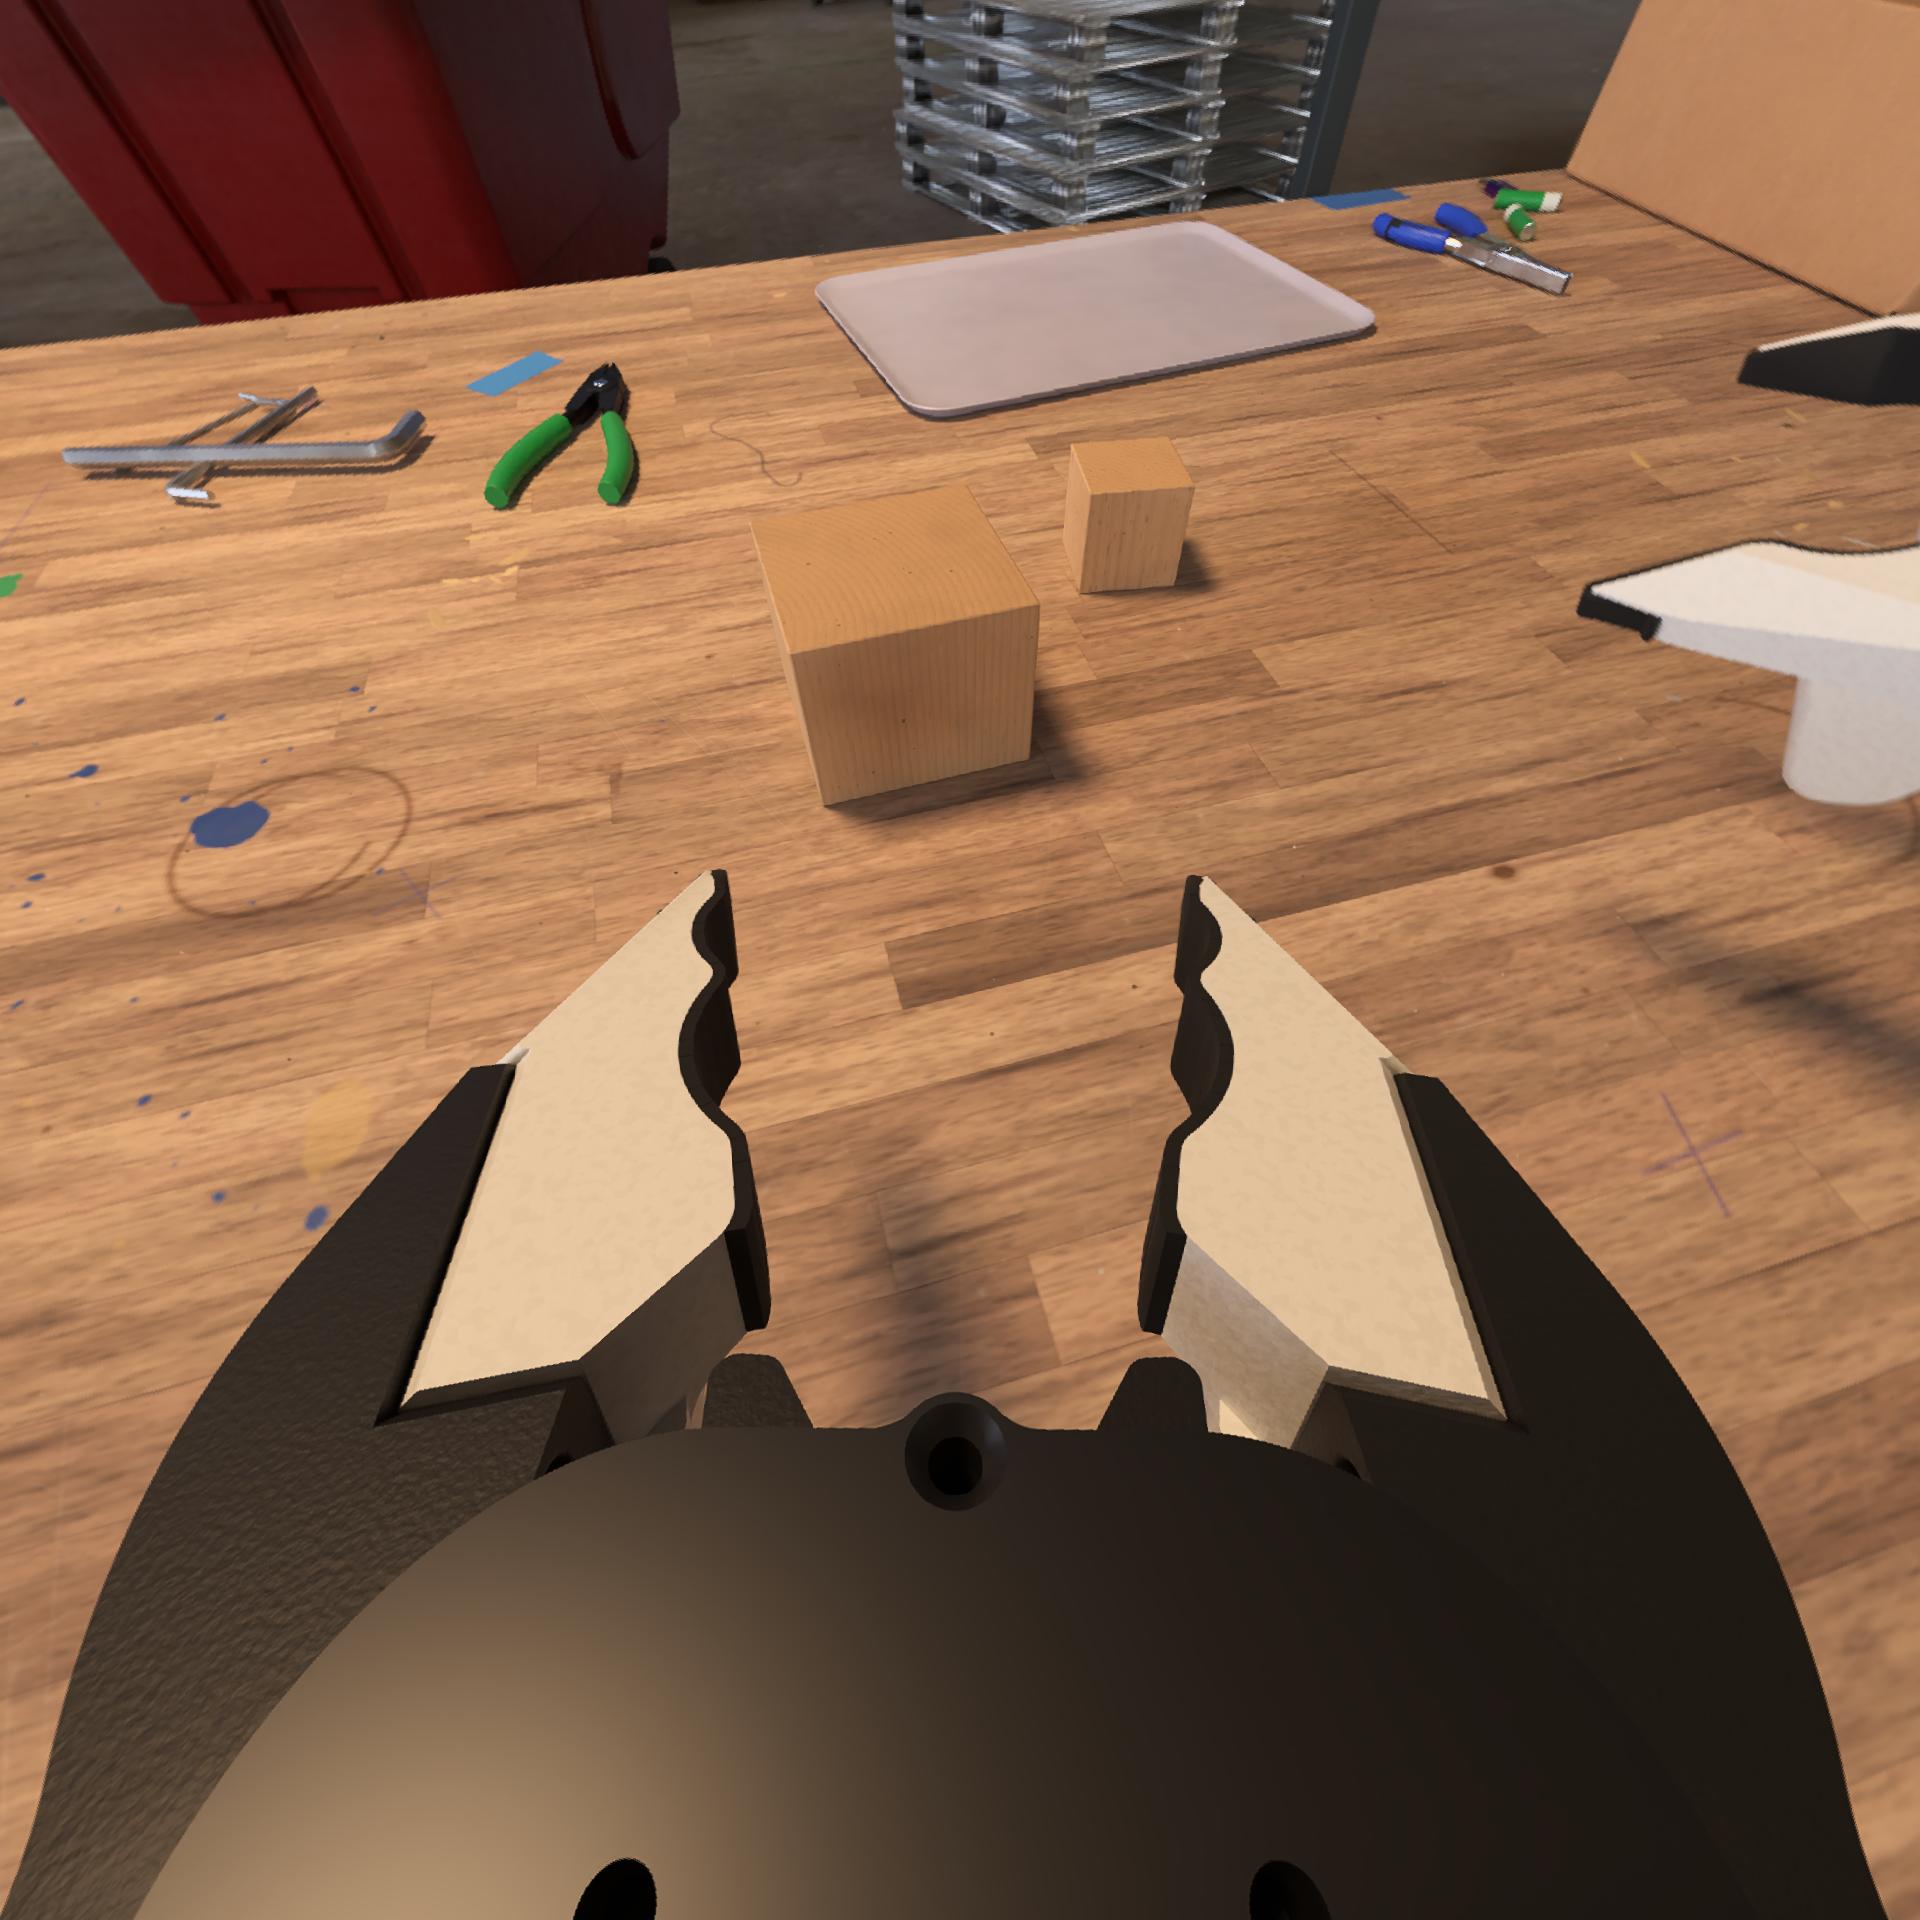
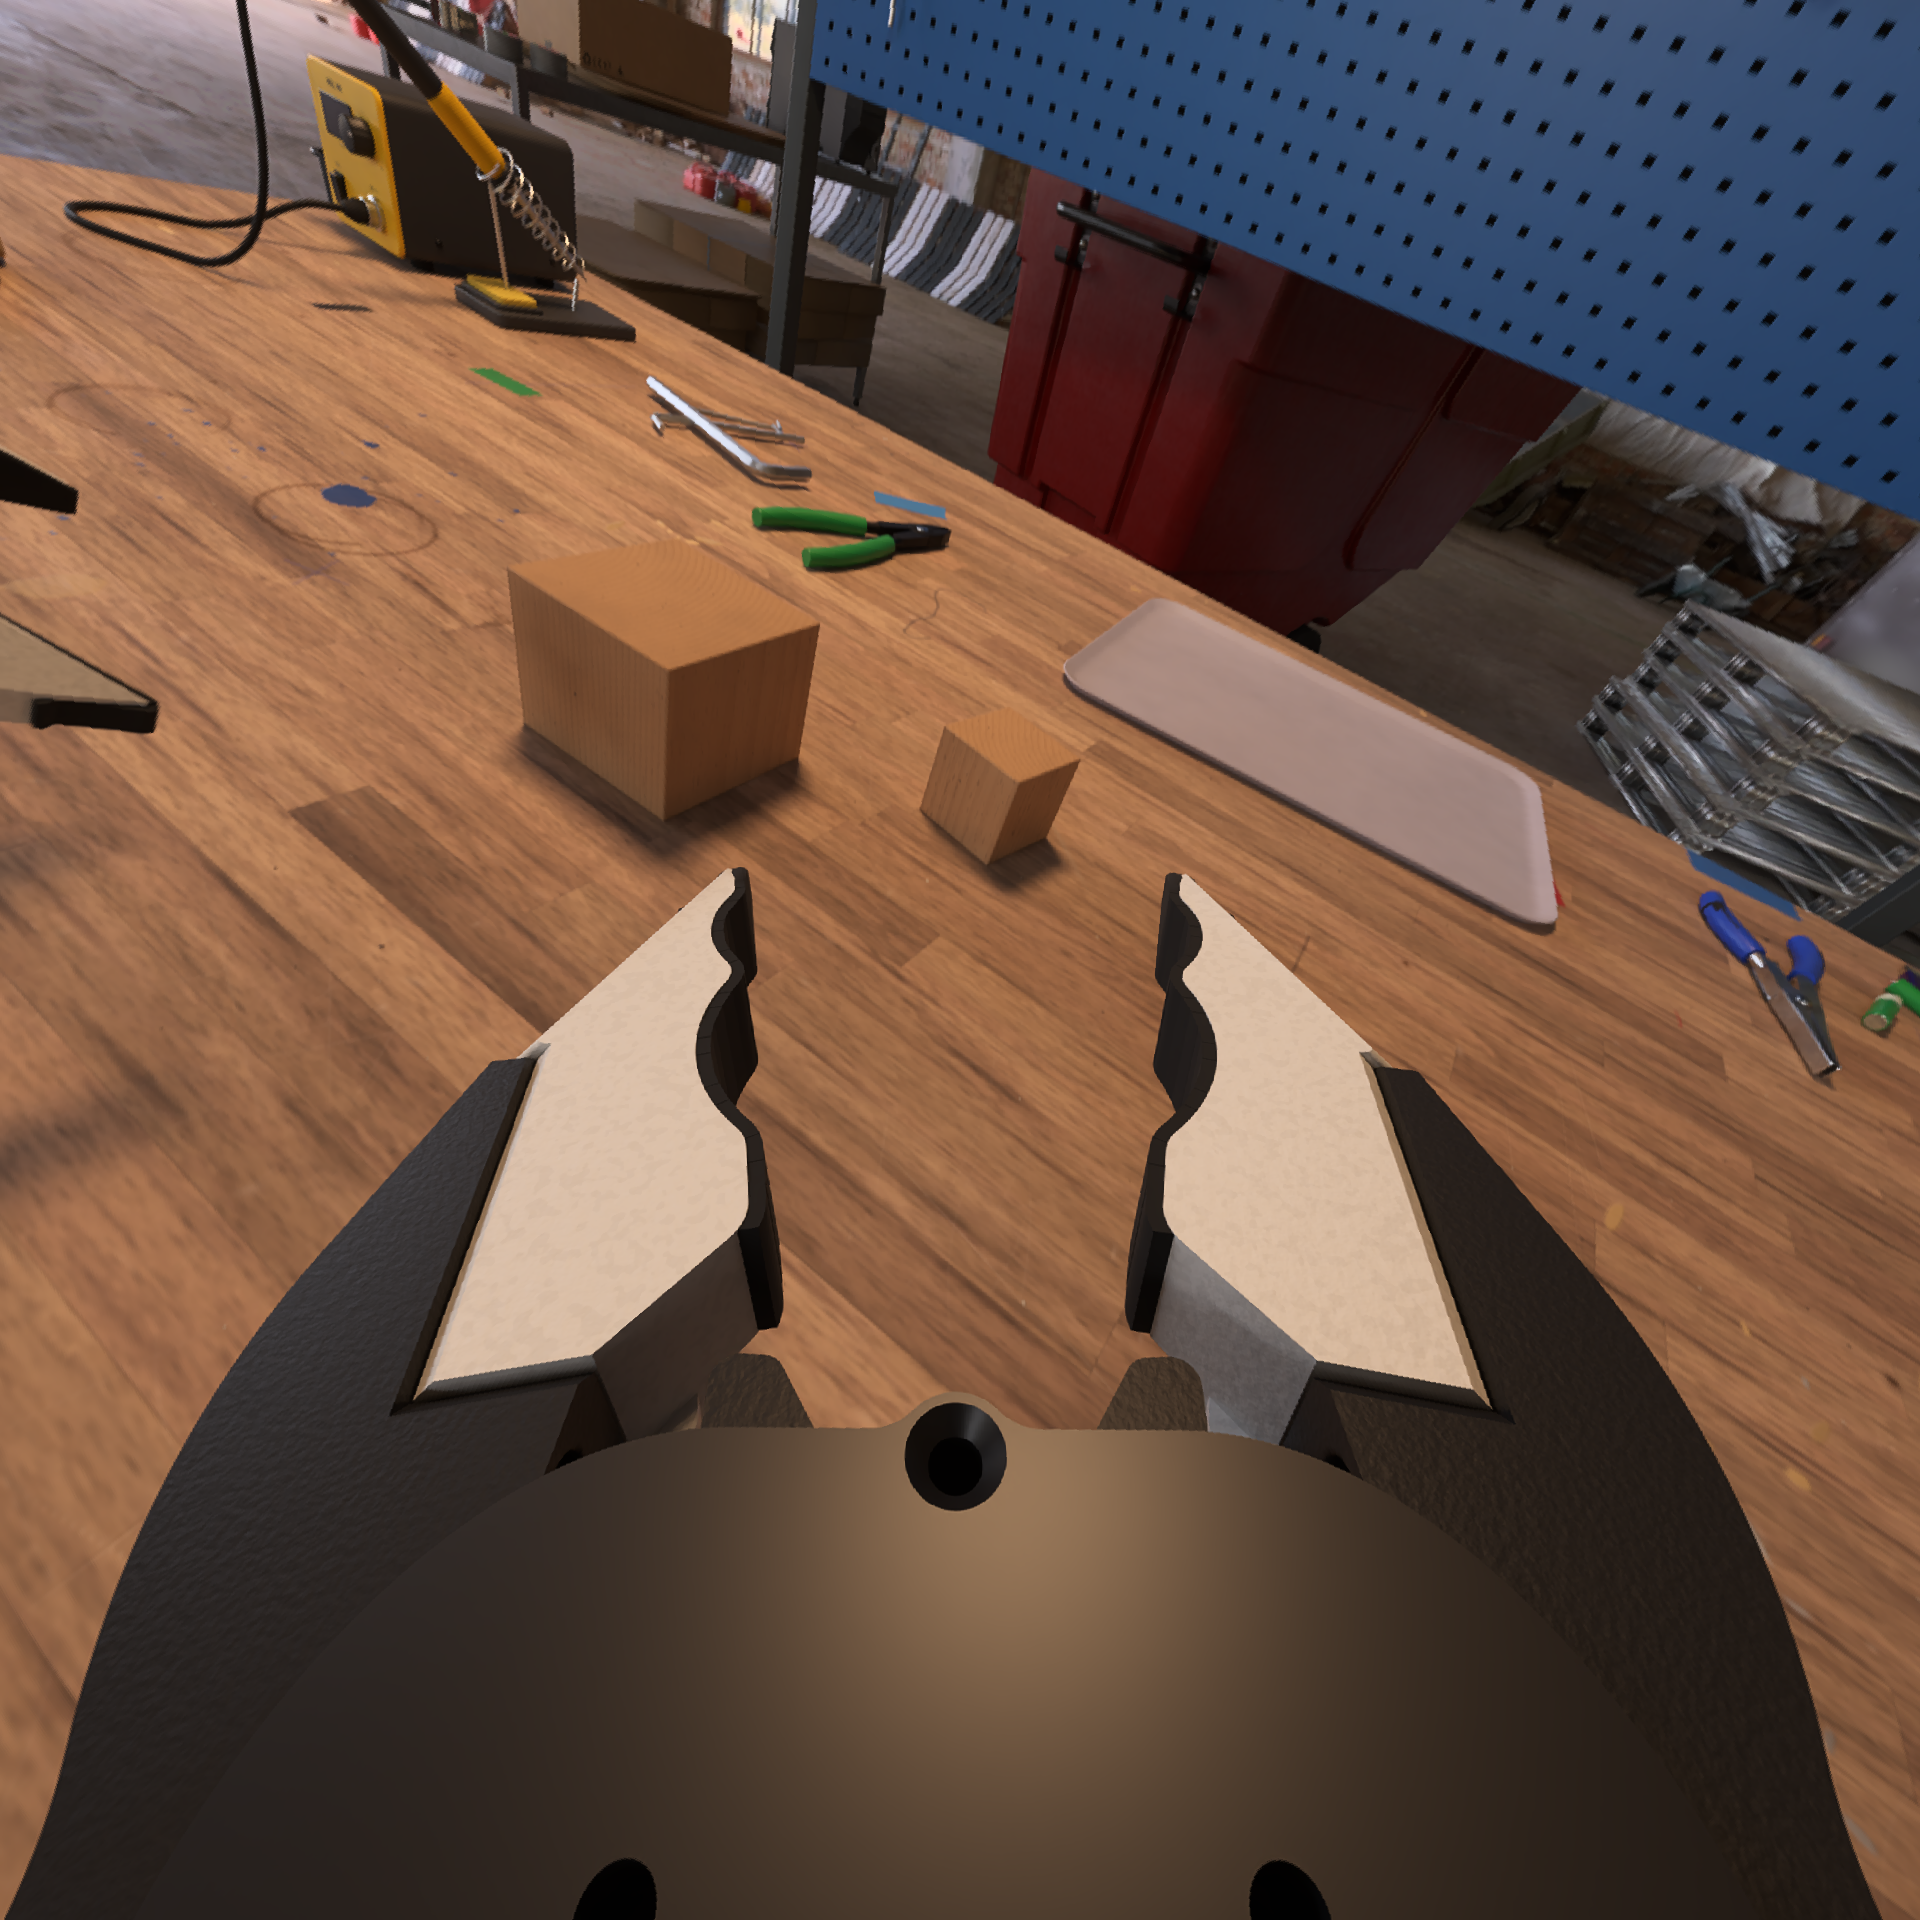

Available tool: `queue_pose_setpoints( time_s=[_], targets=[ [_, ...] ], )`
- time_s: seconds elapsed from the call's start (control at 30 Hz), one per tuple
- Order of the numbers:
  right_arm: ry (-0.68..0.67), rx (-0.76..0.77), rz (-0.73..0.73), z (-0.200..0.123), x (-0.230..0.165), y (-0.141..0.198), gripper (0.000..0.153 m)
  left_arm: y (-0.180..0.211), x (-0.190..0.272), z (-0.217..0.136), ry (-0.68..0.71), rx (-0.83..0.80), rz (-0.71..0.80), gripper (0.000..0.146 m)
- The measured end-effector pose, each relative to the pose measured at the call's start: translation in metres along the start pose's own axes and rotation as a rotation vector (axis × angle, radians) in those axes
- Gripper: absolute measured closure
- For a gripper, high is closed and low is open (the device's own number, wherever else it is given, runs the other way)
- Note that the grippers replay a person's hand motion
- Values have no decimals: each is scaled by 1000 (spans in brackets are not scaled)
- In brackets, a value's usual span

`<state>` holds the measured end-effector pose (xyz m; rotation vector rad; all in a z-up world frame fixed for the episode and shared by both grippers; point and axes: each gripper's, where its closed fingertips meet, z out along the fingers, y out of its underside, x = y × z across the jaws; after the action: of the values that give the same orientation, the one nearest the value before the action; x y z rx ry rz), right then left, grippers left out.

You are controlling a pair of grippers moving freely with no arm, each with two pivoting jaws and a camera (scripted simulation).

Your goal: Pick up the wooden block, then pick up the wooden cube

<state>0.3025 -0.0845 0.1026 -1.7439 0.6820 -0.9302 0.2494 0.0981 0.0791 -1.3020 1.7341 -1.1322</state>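
A large wooden block (image 1: 904,644) stands on the wooden workbench, with a small wooden cube (image 1: 1127,514) just behind it to the right. My left gripper (image 1: 956,883) is open and empty, a short way in front of the block. In the right wrist view the block (image 2: 665,675) is ahead to the left and the cube (image 2: 1003,779) just ahead of my open, empty right gripper (image 2: 956,878). The right gripper's fingers (image 1: 1745,613) show at the right edge of the left wrist view. The left gripper's fingertips (image 2: 83,696) show at the left edge of the right wrist view.
A pale pink tray (image 1: 1091,312) lies behind the cube. Green-handled pliers (image 1: 566,442) and hex keys (image 1: 239,452) lie at left. Blue-handled tools (image 1: 1475,244) and a cardboard box (image 1: 1766,135) are at far right. A soldering station (image 2: 436,166) stands at the far corner.
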Motion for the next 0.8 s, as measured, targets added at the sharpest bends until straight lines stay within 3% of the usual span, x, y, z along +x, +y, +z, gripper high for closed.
queue_pose_setpoints(
  time_s=[0.17, 0.47, 0.8],
  targets=[
    [27, -22, -60, -8, 11, 3, 72, -3, 8, 12, -40, -8, -9, 52],
    [-17, -52, 2, -10, 14, 9, 72, -5, 20, 47, -41, -85, -68, 63],
    [-41, -44, 28, -14, 20, 6, 73, 8, 0, 98, -119, -282, -134, 56]
  ],
)
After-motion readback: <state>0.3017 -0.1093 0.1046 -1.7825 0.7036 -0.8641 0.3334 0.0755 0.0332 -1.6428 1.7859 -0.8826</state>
